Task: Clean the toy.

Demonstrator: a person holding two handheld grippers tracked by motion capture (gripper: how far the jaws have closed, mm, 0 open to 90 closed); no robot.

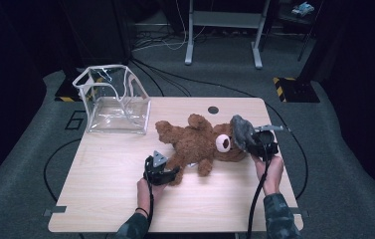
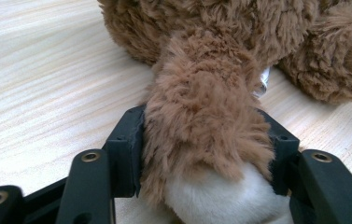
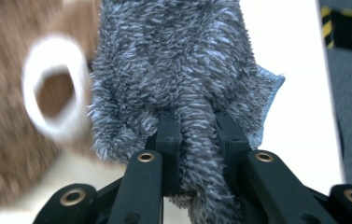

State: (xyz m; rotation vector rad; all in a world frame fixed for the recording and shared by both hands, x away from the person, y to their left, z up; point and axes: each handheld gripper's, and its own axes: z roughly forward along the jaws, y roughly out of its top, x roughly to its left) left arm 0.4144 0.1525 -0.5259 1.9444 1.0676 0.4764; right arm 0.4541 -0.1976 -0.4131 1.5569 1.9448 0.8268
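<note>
A brown teddy bear (image 1: 200,142) lies on its back in the middle of the wooden table (image 1: 105,189), head toward the right. My left gripper (image 1: 173,174) comes from the near side and is shut on the bear's leg (image 2: 201,121), with the fur pressed against both pads and the white foot sole between the jaws. My right gripper (image 1: 252,145) is at the bear's head, shut on a grey fluffy cloth (image 1: 242,130) that stands up above the jaws. In the right gripper view the cloth (image 3: 178,60) hangs just beside the bear's white muzzle (image 3: 54,88), which is blurred.
A clear plastic bag with white trim (image 1: 113,99) stands open at the table's far left corner. A small dark hole (image 1: 213,109) is in the tabletop near the far edge. Cables and a grey frame lie on the floor beyond the table.
</note>
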